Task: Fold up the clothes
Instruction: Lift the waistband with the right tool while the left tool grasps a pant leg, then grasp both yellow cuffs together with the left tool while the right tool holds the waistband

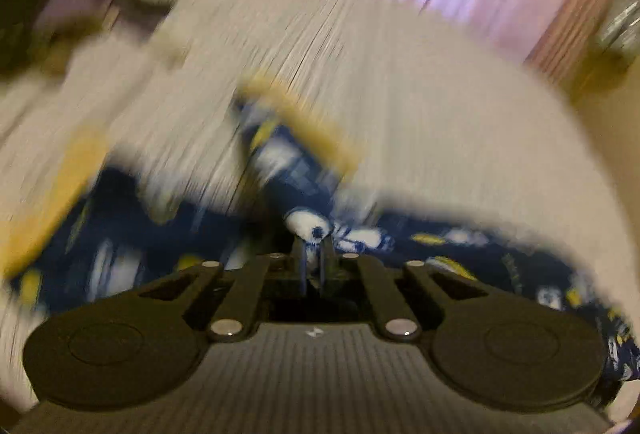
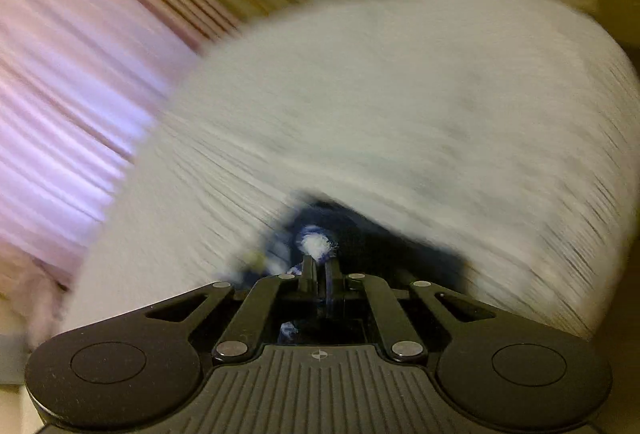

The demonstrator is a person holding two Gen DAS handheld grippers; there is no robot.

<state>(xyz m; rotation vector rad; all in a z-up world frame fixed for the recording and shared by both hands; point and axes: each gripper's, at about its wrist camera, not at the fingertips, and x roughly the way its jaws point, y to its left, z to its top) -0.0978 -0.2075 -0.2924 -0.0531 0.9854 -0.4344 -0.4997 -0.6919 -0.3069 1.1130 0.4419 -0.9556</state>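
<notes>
Cloth (image 1: 360, 234), navy with a white and yellow print, is pinched in both the left gripper (image 1: 313, 258) and the right gripper (image 2: 320, 268), jaws closed on its edge, its length trailing forward over the white bed (image 2: 400, 113).

Left claw (image 1: 313, 254) clamped on navy patterned garment (image 1: 300, 169); white bed surface (image 1: 440, 113) beneath, all motion-blurred.

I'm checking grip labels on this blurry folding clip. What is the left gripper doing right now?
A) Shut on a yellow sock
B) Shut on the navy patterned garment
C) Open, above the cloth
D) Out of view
B: in the left wrist view the left gripper has its jaws pinched together on an edge of the navy patterned garment.
</notes>
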